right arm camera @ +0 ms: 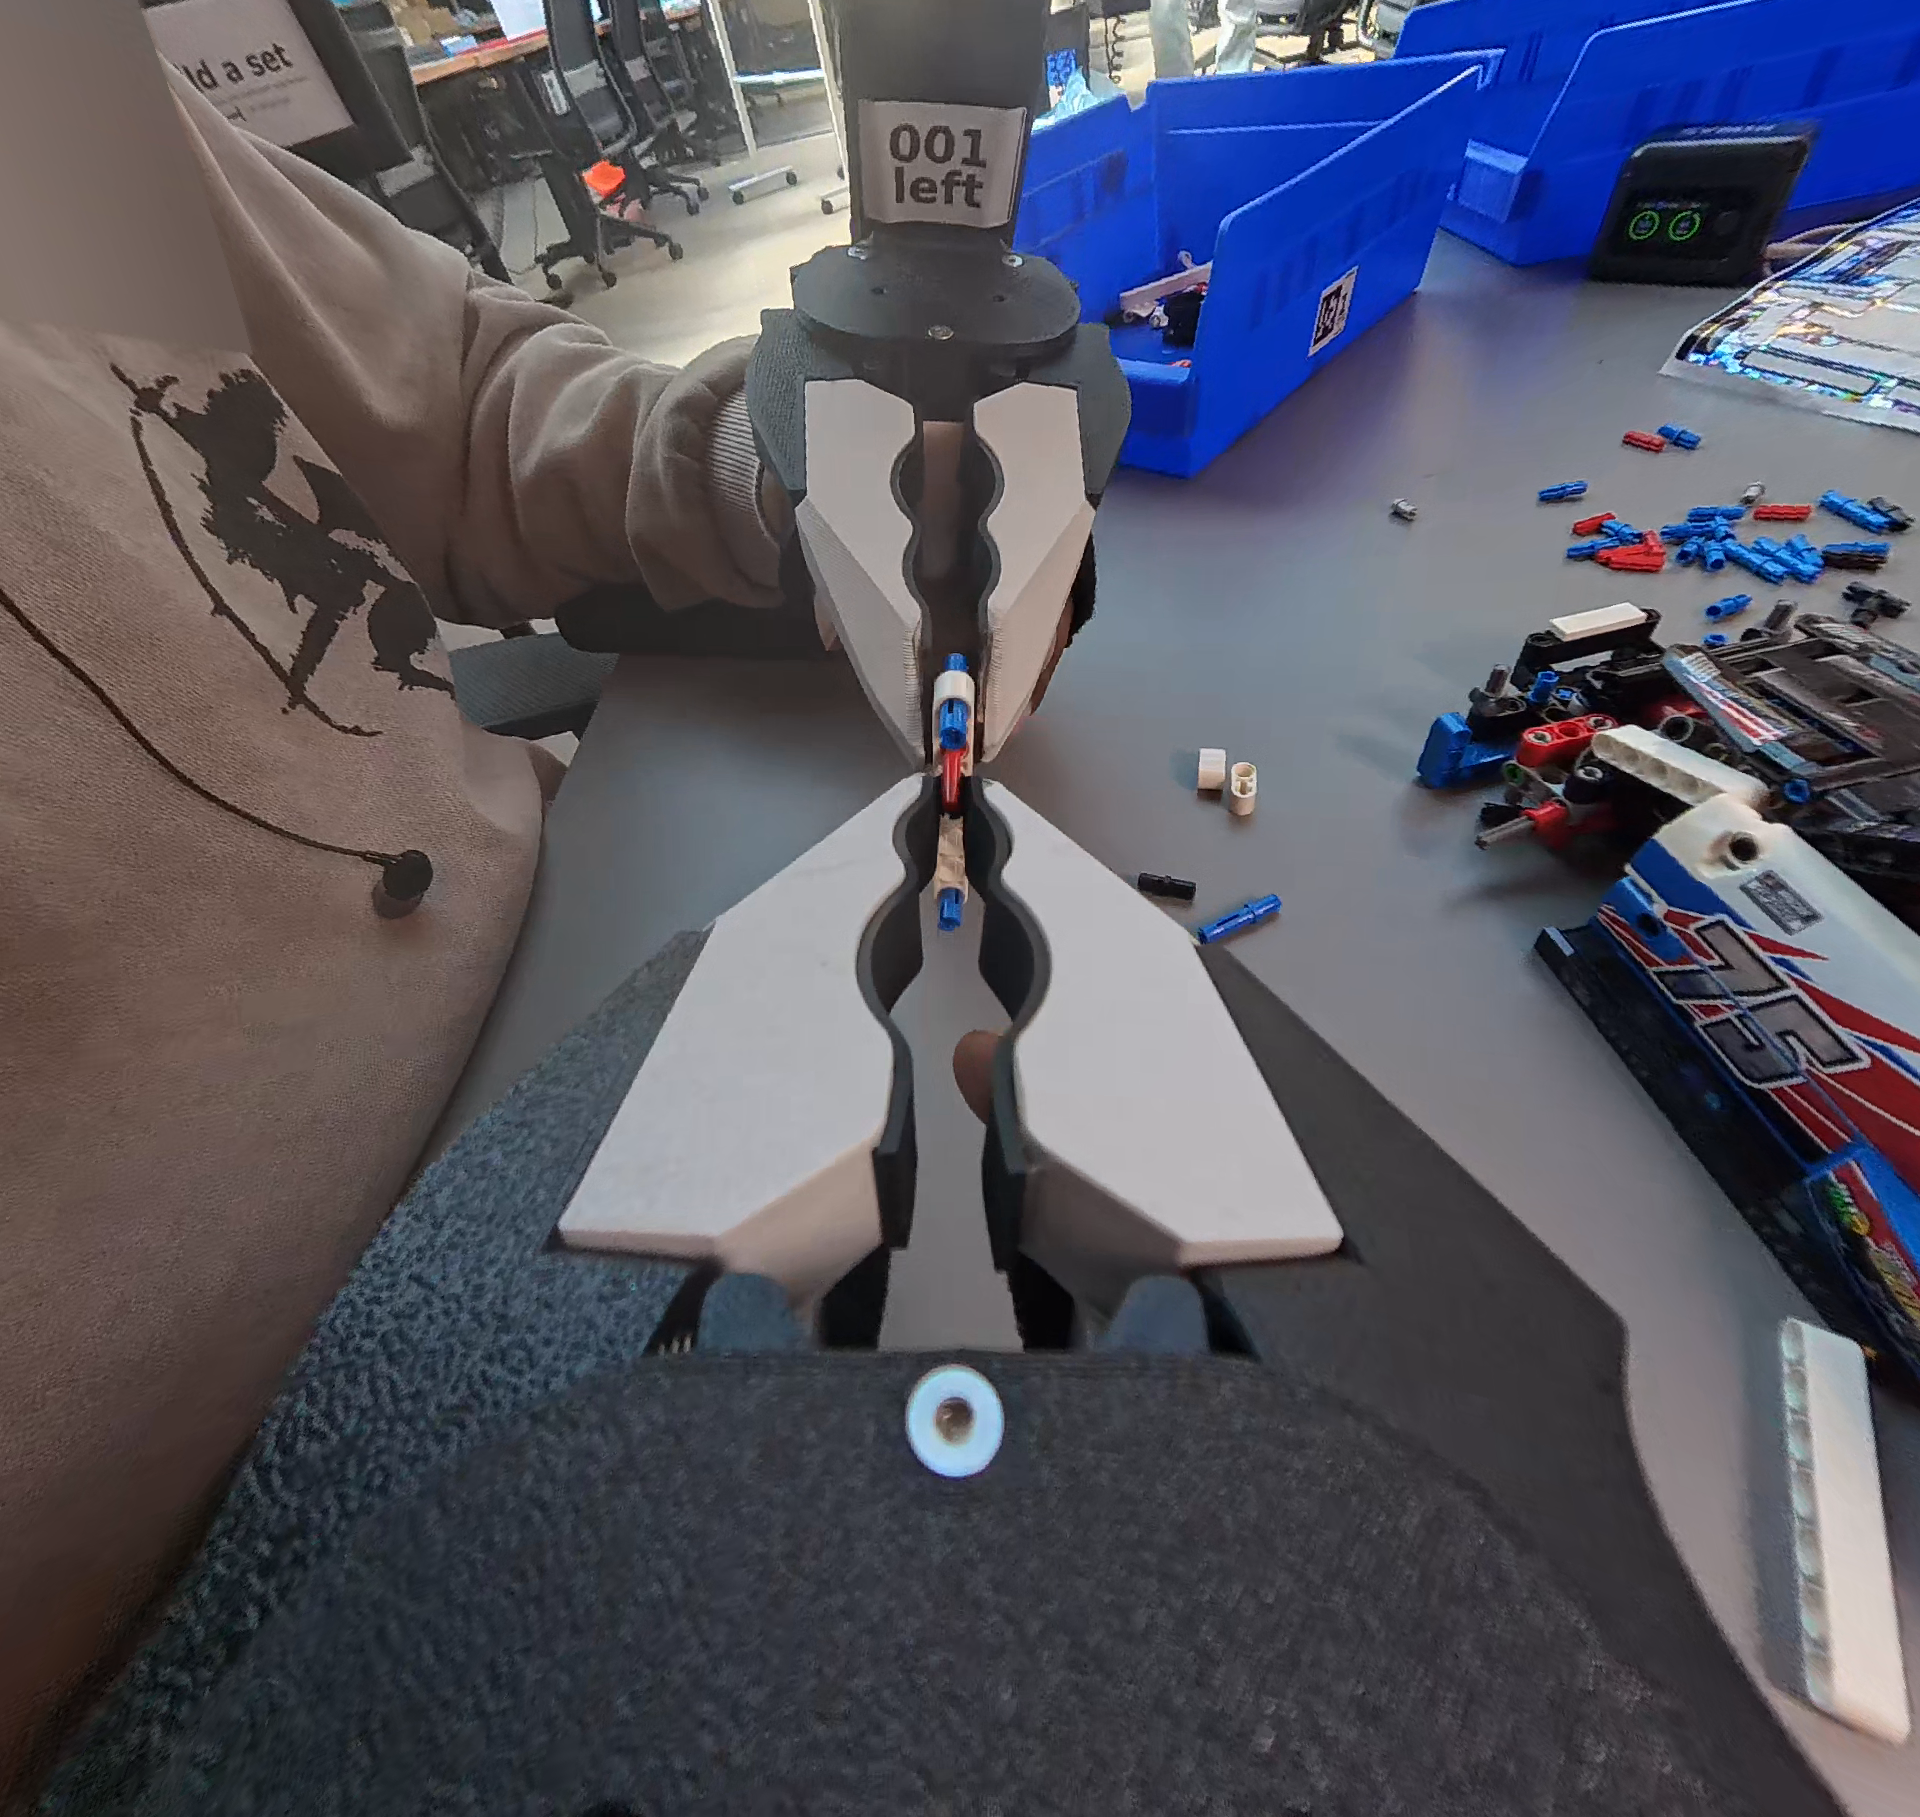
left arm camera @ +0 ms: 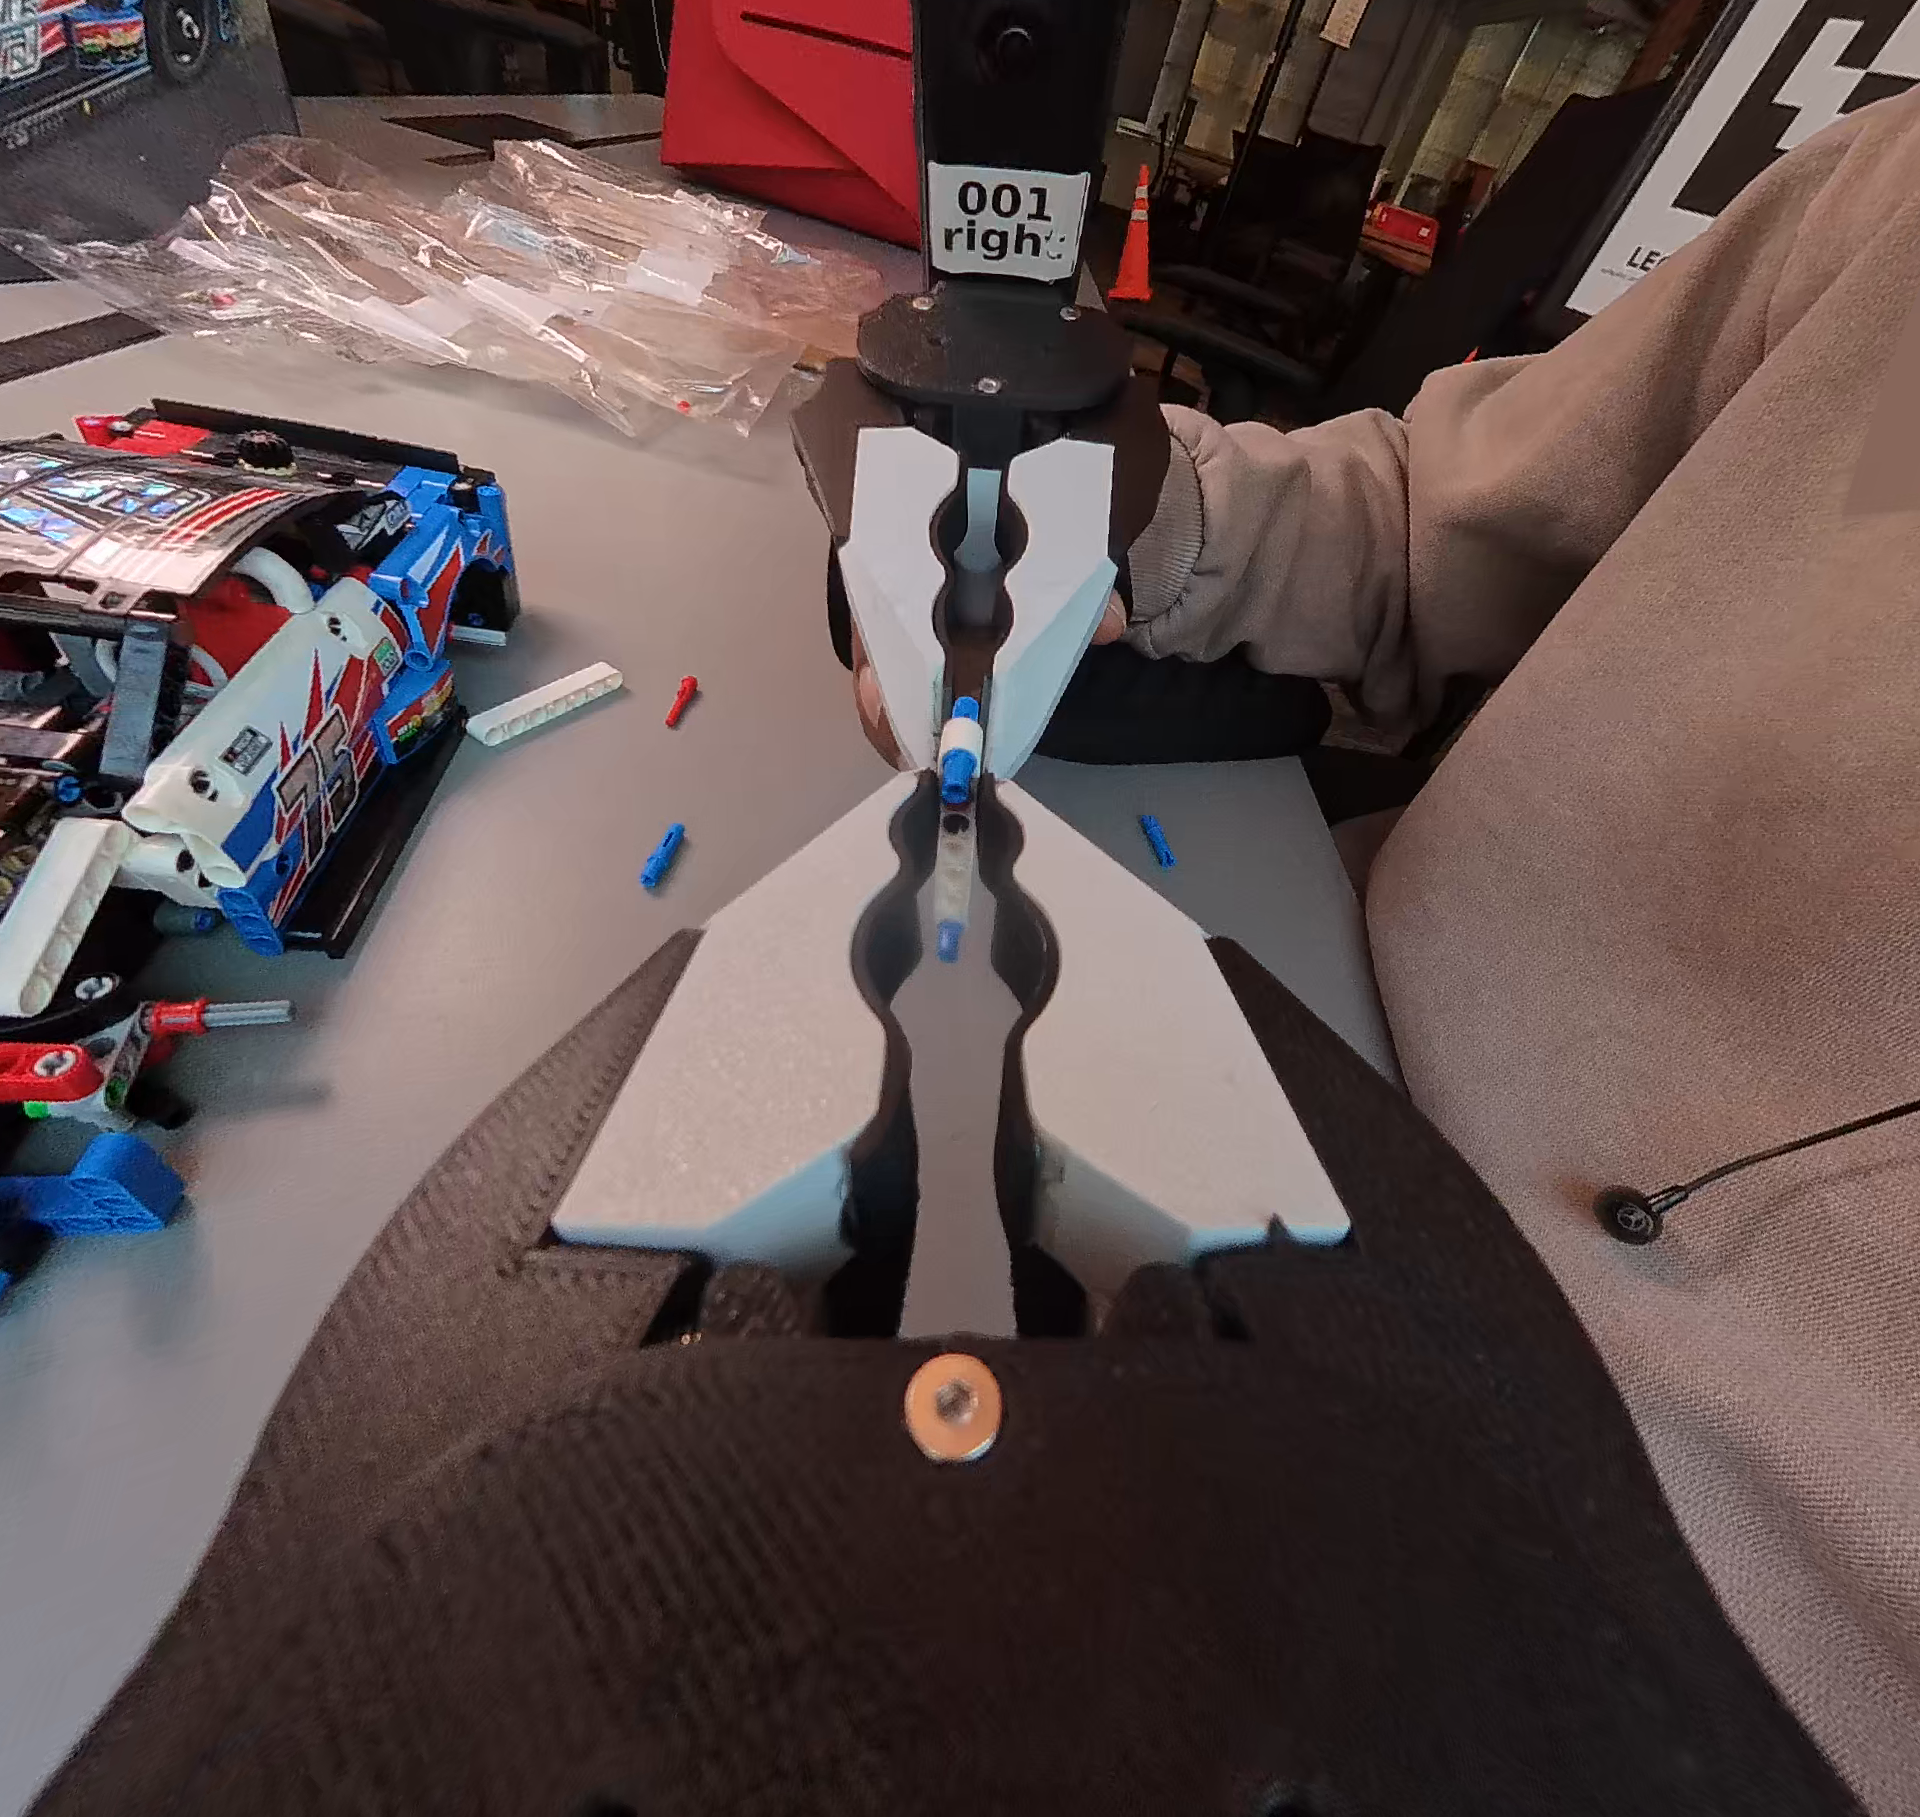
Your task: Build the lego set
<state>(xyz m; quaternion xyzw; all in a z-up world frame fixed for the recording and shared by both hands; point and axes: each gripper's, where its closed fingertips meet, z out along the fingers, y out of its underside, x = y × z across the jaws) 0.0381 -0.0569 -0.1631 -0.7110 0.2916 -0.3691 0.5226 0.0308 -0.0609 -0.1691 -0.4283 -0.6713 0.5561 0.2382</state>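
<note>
My two grippers meet tip to tip above the grey table (left arm camera: 623,572). In the left wrist view my left gripper (left arm camera: 949,799) is shut on a small white lego piece (left arm camera: 952,868) with a blue pin (left arm camera: 947,939) at its near end. My right gripper (left arm camera: 962,751) comes from the far side, shut on a white connector (left arm camera: 960,737) with a blue pin through it. In the right wrist view my right gripper (right arm camera: 951,799) holds its white piece (right arm camera: 950,865). The left gripper (right arm camera: 952,744) holds a white connector (right arm camera: 953,699). A red pin (right arm camera: 953,775) sits between the two pieces.
The partly built race car (left arm camera: 260,676) lies to the left, with a loose white beam (left arm camera: 545,702), a red pin (left arm camera: 681,699) and blue pins (left arm camera: 662,853) beside it. Clear bags (left arm camera: 468,261) lie behind. Blue bins (right arm camera: 1299,209), a pin pile (right arm camera: 1745,541) and car parts (right arm camera: 1662,728) show in the right wrist view. The person's torso is close. My two grippers' fingertips are within a few centimetres of each other. The partly built race car (left arm camera: 260,676) is about equally far from each gripper, around 15 centimeters.
</note>
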